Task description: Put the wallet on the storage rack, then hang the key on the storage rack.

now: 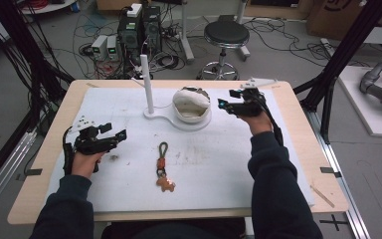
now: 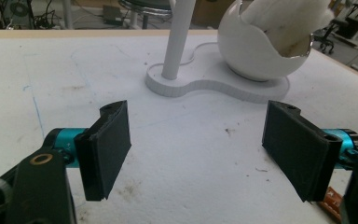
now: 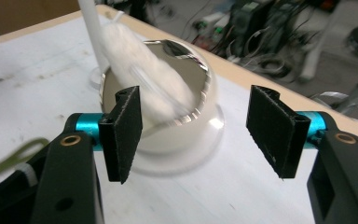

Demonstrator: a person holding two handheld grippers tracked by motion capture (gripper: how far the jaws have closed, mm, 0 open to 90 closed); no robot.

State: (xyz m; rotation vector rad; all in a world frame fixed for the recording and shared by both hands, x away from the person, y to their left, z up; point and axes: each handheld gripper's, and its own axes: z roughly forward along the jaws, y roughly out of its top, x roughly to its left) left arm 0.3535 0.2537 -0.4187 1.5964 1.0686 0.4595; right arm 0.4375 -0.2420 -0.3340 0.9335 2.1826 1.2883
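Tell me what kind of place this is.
Most likely a robotics lab or data-recording workspace: computer towers and tangled cables on the floor, a black frame around the table, and handheld grippers.

**Open jaws in front of the white bowl**

The right hand-held gripper (image 3: 193, 135) has its two black jaws wide apart, with nothing between them; its pads (image 3: 125, 133) touch nothing; just past them sits a round white bowl (image 3: 168, 135) on a flat white base (image 3: 214, 156); a fluffy white cloth (image 3: 140, 70) sticks up out of the bowl; a white pole (image 3: 93, 32) stands behind it; a green loop (image 3: 21, 151) lies on the white worktop (image 3: 32, 88) at the left; the picture is a bit blurry.
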